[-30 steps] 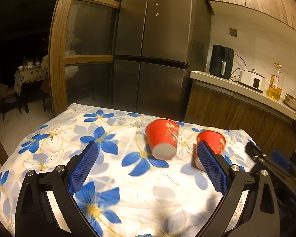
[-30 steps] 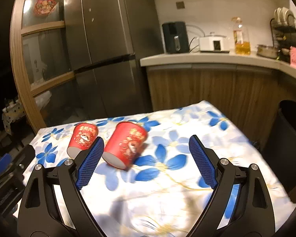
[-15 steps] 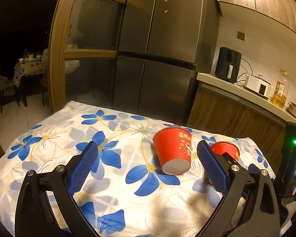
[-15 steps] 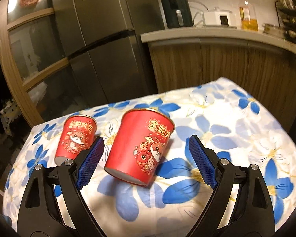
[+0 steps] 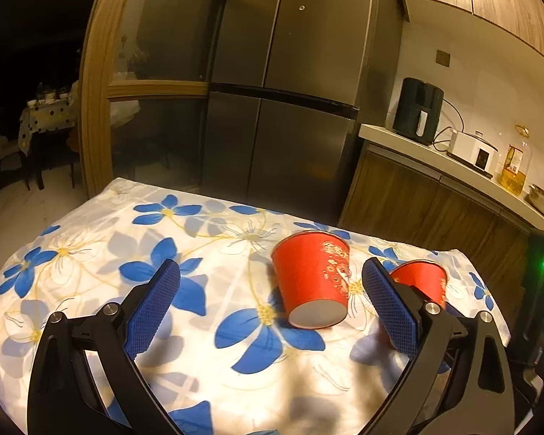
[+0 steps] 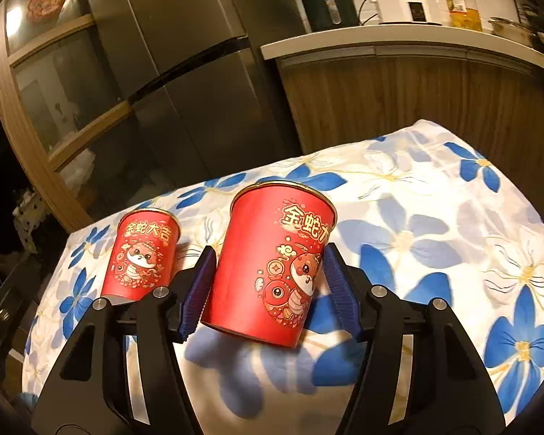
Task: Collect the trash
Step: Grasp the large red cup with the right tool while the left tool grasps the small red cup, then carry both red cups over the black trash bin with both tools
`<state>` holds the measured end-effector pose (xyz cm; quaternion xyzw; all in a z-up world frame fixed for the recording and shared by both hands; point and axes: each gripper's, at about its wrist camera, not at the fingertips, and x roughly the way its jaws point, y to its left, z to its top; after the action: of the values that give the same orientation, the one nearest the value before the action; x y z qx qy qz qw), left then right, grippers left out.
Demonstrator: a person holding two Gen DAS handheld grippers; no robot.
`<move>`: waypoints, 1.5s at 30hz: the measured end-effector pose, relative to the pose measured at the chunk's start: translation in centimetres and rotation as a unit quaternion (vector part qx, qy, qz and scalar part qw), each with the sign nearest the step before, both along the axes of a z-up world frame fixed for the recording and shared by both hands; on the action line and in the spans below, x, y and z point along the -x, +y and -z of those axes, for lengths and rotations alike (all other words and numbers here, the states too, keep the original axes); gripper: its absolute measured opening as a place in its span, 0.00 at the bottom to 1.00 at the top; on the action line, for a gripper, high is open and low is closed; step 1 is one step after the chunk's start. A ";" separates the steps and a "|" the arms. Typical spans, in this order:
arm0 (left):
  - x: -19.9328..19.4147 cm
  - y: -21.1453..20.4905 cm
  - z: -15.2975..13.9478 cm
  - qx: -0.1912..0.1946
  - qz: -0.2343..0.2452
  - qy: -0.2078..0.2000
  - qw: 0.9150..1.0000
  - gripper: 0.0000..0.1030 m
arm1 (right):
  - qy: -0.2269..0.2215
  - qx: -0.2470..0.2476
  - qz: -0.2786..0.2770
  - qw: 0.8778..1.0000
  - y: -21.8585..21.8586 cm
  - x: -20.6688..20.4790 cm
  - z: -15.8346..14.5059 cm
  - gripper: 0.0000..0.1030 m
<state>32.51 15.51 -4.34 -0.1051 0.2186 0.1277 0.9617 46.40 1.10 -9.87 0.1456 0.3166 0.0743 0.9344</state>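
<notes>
Right wrist view: right tool [image 6: 266,282] pads flank large red paper cup [image 6: 272,264], apparently clamped; squeeze lightly, avoid crushing. Small cup [image 6: 143,253] at 9 o'clock. Left tool [image 5: 272,301] apart, idle.

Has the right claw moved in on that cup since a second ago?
Yes. Against the fixed fridge, the right claw has advanced toward the nearer red cup and narrowed; both pads now sit against its sides.

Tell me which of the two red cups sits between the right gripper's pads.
The nearer, larger-looking red cup: the right gripper has closed its blue pads on its sides. The other red cup lies to its left, untouched.
</notes>
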 end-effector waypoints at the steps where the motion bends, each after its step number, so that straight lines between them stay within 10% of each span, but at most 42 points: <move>1: -0.3 -0.2 0.0 -0.001 0.003 0.001 1.000 0.93 | -0.002 -0.003 0.005 1.000 -0.4 0.2 -0.1 0.58; 18: -7.6 -1.4 3.5 0.023 0.029 0.072 0.997 0.92 | -0.079 -0.001 0.022 0.997 -5.1 5.8 -3.8 0.58; 24: -8.4 -1.1 4.3 0.040 0.039 0.093 0.994 0.72 | -0.083 0.003 0.014 0.996 -4.6 6.2 -3.9 0.58; 45: -3.3 -2.7 1.6 0.040 0.038 0.069 0.996 0.60 | -0.096 0.001 0.007 0.995 -5.4 8.1 -5.3 0.58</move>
<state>35.78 12.81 -5.96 -0.1264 0.2928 0.0894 0.9435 38.27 -4.31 -4.54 0.1393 0.2241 0.0813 0.9611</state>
